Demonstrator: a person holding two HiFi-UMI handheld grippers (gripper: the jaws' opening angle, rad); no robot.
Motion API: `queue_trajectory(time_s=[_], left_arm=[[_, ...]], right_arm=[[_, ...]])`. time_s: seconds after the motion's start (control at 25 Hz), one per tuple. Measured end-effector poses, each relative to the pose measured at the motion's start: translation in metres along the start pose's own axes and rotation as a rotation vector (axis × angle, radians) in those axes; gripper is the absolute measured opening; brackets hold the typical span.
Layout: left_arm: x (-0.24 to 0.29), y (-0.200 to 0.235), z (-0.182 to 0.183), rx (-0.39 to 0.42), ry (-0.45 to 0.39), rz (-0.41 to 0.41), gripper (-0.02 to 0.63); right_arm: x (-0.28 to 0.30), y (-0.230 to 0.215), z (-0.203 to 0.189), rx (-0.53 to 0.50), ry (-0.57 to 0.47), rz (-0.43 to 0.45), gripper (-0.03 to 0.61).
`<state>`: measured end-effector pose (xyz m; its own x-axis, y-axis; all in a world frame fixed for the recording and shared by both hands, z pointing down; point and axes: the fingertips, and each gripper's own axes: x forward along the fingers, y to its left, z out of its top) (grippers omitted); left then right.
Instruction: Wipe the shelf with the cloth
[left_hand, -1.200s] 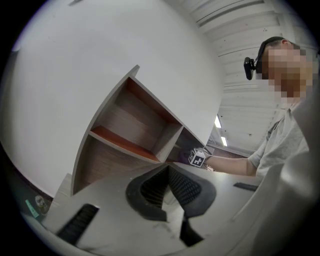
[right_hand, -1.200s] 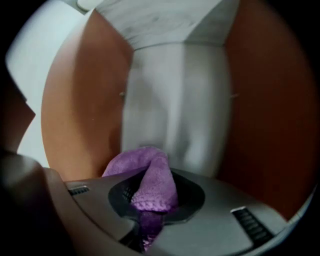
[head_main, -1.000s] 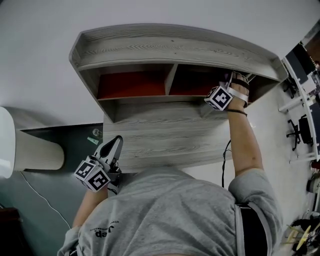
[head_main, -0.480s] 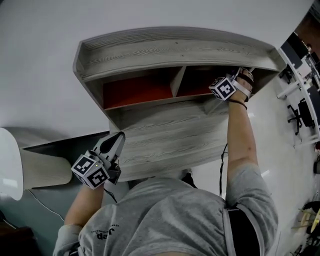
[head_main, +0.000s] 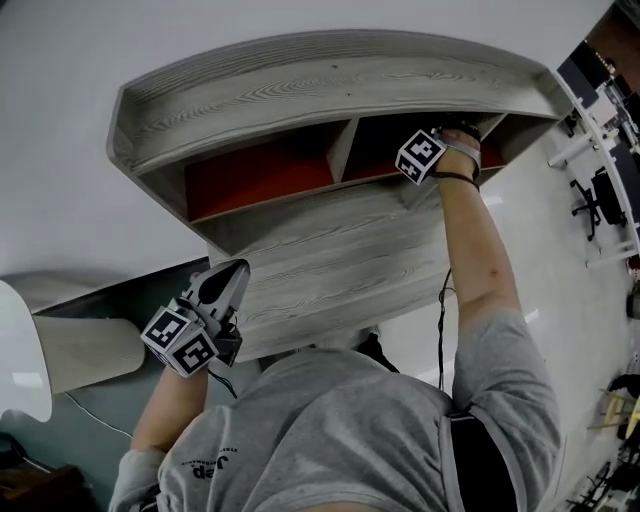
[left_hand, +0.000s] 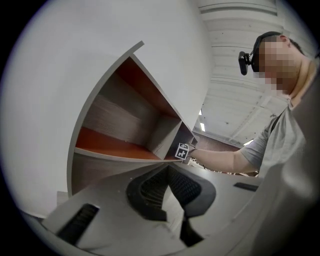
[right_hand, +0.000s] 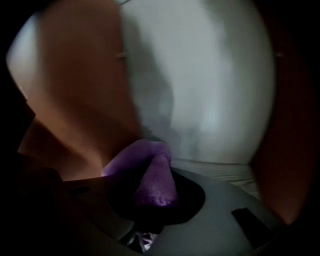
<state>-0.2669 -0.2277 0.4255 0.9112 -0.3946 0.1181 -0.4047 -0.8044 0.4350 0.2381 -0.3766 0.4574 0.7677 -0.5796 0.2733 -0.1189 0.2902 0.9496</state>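
The right claw is clamped on the cloth, a purple bunched piece that fills the space between the two jaws and sticks out a little past their tips. In the right gripper view the light is poor. An orange-red inner side is at the left, a pale grey back panel is straight ahead, and the cloth is low in front of them. It is not possible to tell if the cloth touches a surface. In the head view the right claw is pushed into the right compartment of the shelf, and only its marker cube and the hand that holds it show at the opening. The shelf is of grey wood grain with an orange-red inside. It is fixed on a white wall, and a divider separates the right compartment from the left compartment. The left claw is low at the person's left side, near the lower left corner of the grey front panel. In the left gripper view the left claw has its jaws together at the tips with nothing between them, and it points up toward the shelf, apart from it.
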Motion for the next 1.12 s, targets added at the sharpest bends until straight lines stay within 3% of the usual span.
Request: queue_trajectory(time_s=[0.2, 0.32, 0.4, 0.56, 0.76, 0.92, 1.12], left_arm=[[-0.001, 0.004, 0.001, -0.015, -0.008, -0.001, 0.016], [-0.003, 0.003, 0.002, -0.022, -0.020, -0.006, 0.015], [-0.003, 0.000, 0.003, -0.025, -0.026, -0.014, 0.015], [-0.003, -0.002, 0.007, -0.030, -0.033, -0.028, 0.017], [0.004, -0.013, 0.009, -0.027, -0.030, -0.061, 0.015], [0.009, -0.021, 0.007, -0.014, -0.010, -0.076, 0.015], [0.011, -0.027, 0.006, -0.013, -0.004, -0.076, 0.016]], right_arm=[[-0.005, 0.037, -0.010, 0.046, 0.046, 0.206, 0.063], [-0.013, 0.032, -0.008, 0.101, 0.018, 0.249, 0.063], [-0.032, 0.012, -0.009, 0.163, -0.077, 0.167, 0.063], [-0.087, -0.052, -0.030, 0.291, -0.262, -0.126, 0.064], [-0.107, -0.091, -0.076, 0.357, -0.276, -0.363, 0.064], [-0.104, -0.102, -0.081, 0.348, -0.250, -0.450, 0.064], [-0.098, -0.099, -0.076, 0.255, -0.220, -0.432, 0.064]])
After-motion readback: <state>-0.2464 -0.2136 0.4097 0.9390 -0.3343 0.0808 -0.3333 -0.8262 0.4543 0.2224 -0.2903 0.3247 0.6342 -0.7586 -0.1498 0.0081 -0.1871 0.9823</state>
